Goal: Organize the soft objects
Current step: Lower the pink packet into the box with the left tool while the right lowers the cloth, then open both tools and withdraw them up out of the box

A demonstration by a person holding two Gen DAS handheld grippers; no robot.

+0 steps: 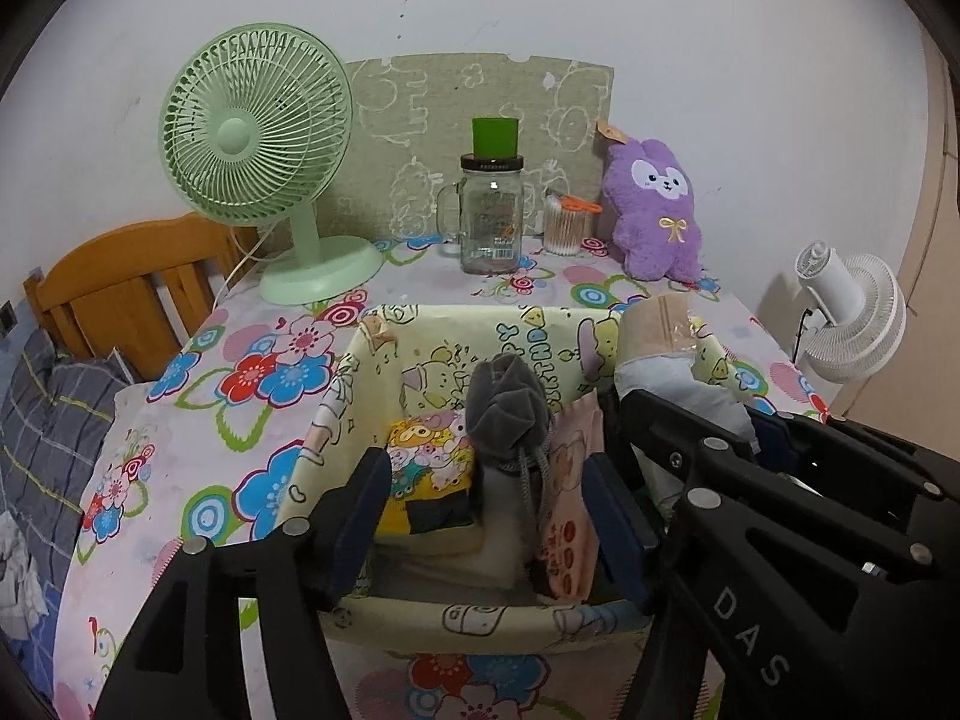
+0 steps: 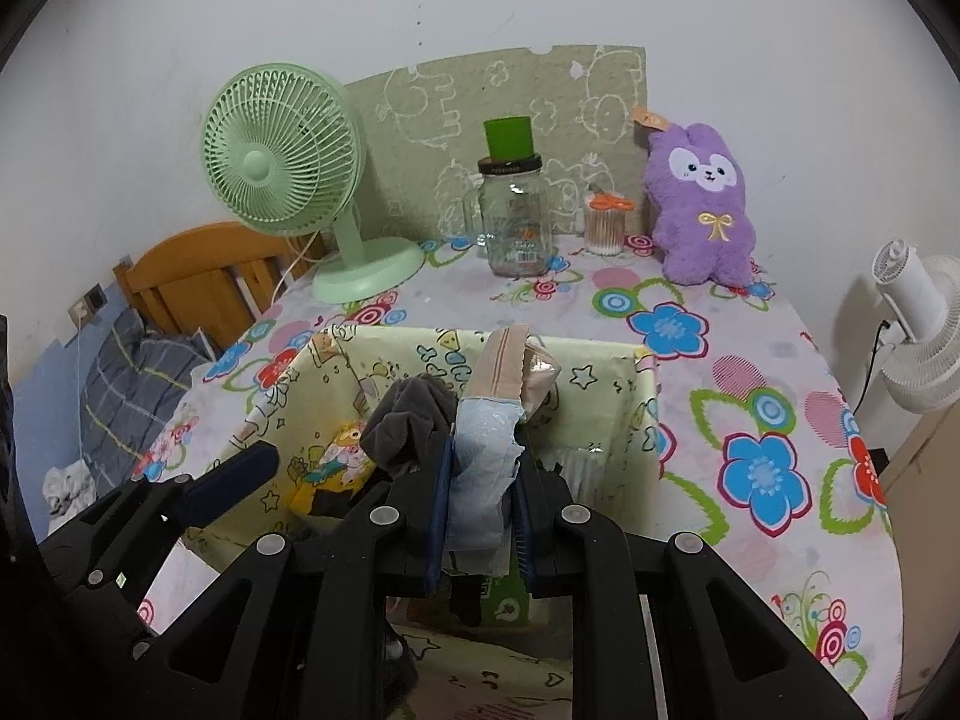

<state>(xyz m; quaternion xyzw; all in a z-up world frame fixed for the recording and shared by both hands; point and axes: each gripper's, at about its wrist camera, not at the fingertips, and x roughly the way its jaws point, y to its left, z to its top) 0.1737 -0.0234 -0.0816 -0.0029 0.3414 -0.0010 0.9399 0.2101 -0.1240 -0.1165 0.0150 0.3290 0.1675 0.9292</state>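
Right gripper (image 2: 480,516): pads squeezed in on a pale blue plastic-wrapped soft pack (image 2: 483,468), so it's got a firm pinch. Guessing it's held upright like that so it drops into the box standing on end.
Blue pack: crinkly wrapper, squashes where the pads bite, with a beige roll-like piece (image 2: 501,360) sticking up past it. Can't tell if they're one item or two.
Left gripper (image 1: 486,498): jaws wide apart, holding nothing, parked over the near side of the box, the grey piece sitting between the fingers.
Grey sock bundle (image 1: 507,405): balled up, standing in the middle of the box, floppy knit.
Yellow cartoon pack (image 1: 426,456): tucked in left of the grey one, looks like tissues.
Pink printed pouch (image 1: 570,516): standing on edge just right of the grey bundle.
Storage box (image 1: 336,396): cream cartoon-print walls, sits on the floral tablecloth (image 1: 198,420), items filed upright side by side.
Further back: green desk fan (image 1: 255,132), glass mug jar (image 1: 489,216), purple bunny plush (image 1: 654,210) against the wall, not boxed yet.
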